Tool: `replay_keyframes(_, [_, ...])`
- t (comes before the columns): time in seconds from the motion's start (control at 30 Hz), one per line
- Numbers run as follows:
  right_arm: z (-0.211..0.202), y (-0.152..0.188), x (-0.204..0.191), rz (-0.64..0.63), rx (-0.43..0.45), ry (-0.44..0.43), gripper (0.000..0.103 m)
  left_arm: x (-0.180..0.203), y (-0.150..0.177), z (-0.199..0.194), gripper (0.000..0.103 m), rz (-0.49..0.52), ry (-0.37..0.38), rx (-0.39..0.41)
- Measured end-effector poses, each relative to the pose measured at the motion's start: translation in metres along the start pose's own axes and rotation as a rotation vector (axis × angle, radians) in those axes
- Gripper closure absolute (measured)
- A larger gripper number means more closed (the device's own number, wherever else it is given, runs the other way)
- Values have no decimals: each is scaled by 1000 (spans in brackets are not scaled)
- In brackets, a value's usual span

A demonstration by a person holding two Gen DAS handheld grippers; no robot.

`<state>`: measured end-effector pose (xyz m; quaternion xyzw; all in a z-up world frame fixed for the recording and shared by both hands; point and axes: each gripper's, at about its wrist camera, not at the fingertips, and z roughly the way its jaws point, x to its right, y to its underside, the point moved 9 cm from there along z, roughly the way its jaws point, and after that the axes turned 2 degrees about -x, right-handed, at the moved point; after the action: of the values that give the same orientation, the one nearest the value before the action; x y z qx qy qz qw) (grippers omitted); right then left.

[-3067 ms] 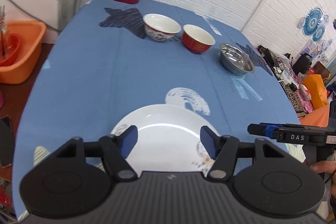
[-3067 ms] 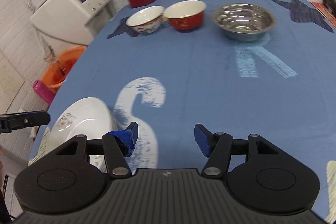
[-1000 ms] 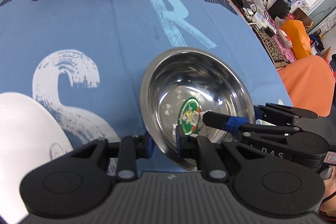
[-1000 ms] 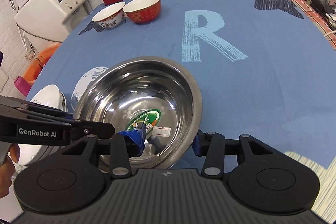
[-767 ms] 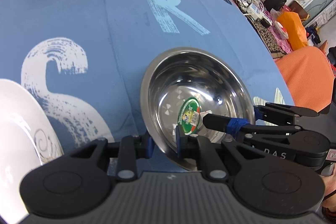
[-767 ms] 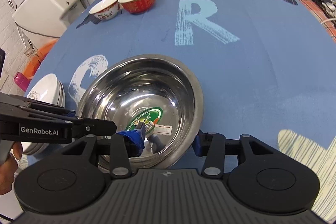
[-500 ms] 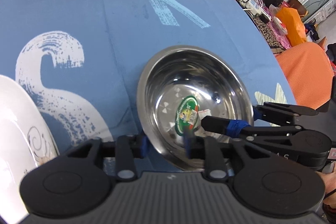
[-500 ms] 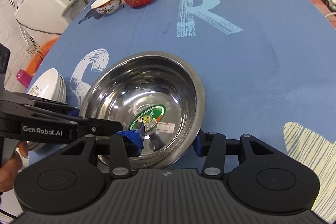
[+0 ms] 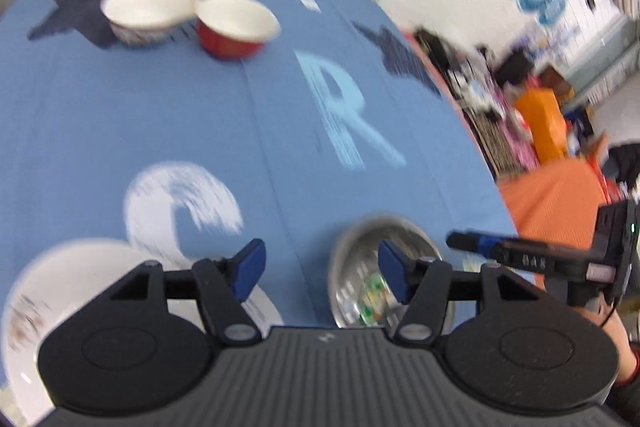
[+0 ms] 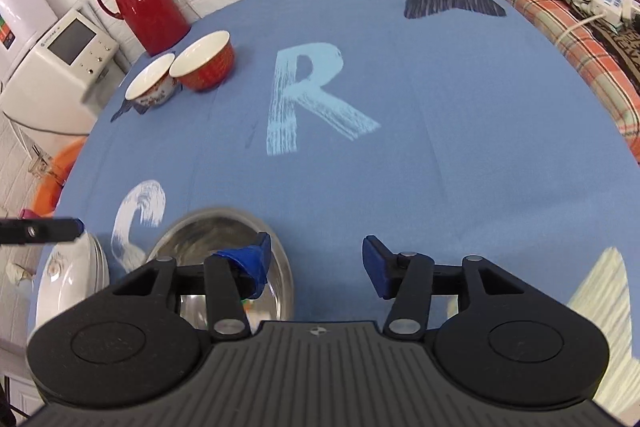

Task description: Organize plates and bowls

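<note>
Both claws stand released: left gripper (image 9: 322,275) has its blue pads spread wide with nothing between them, and right gripper (image 10: 316,267) is likewise agape and empty. Steel bowl (image 10: 224,227) sits upright on the blue cloth (image 10: 400,155) at the near edge, just beside the plates (image 10: 76,283), which lie to its left in a low stack. In the left wrist view the bowl (image 9: 360,259) shows under the right pad, not between the two; whether pad and rim touch cannot be told, as that frame is blurred. The right gripper's left pad hangs over the bowl's rim, apparently above it rather than on it. Judgement: the bowl is parked next to the plates so that the tableware gathers at one spot near the person, and the open jaws fit a bowl set down and let go. Red bowl (image 10: 204,61) and white bowl (image 10: 152,83) stand touching each other at the far side, near the red flask (image 10: 140,3), well apart from the stack. Judgement: those two are left to fetch; both are upright with open rims, so a rim pinch should serve.
</note>
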<state>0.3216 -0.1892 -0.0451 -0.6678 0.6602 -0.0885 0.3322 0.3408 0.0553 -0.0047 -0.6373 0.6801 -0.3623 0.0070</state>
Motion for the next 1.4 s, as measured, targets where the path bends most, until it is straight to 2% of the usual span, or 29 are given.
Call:
replay_keyframes(0.1, [18,-25,-14,-54,-17,18,66,-35,-34,-4,42,-74,-38,51])
replay_keyframes(0.23, [51,-64,-36,-94,-49,14,65,-87,-71,3,42,-193,-85,71])
replay_keyframes(0.3, [72,-85,-49,-106,-62,6,65,-108,-87,9,42,-255,-79,68])
replay_keyframes(0.37, [93,-107,-63,-123,-78,-9,64,-119,-99,16,42,-326,-39,66])
replay_keyframes(0.43, [114,-132,-74,-130,-78,-13,64,-121,-112,25,43,-384,8,69])
replay_keyframes(0.57, [152,-177,-93,-123,-57,-20,63,-105,-145,60,43,-422,35,48])
replay_keyframes(0.7, [184,-206,-104,-119,-43,-8,62,-100,-177,99,43,-494,18,78])
replay_keyframes(0.83, [216,-219,-111,-164,-70,12,61,-107,-181,129,43,-587,-4,84])
replay_keyframes(0.93, [233,-222,-113,-192,-86,24,60,-114,-182,141,44,-607,-34,104])
replay_keyframes(1.0, [243,-220,-115,-207,-112,16,60,-117,-186,149,54,-607,-43,110])
replay_keyframes(1.07, [245,-217,-118,-252,-92,14,58,-120,-189,156,57,-600,-55,107])
replay_keyframes(1.1, [247,-217,-120,-285,-88,26,58,-121,-190,158,64,-593,-56,110])
replay_keyframes(1.13, [248,-217,-121,-311,-82,36,57,-121,-192,159,67,-587,-57,114])
replay_keyframes(1.23, [249,-218,-117,-299,-58,26,54,-122,-193,161,77,-565,-55,114])
replay_keyframes(1.27, [249,-218,-117,-294,-56,24,54,-122,-193,163,85,-560,-60,111])
replay_keyframes(1.4, [251,-217,-122,-319,-91,41,54,-123,-192,163,84,-554,-53,108])
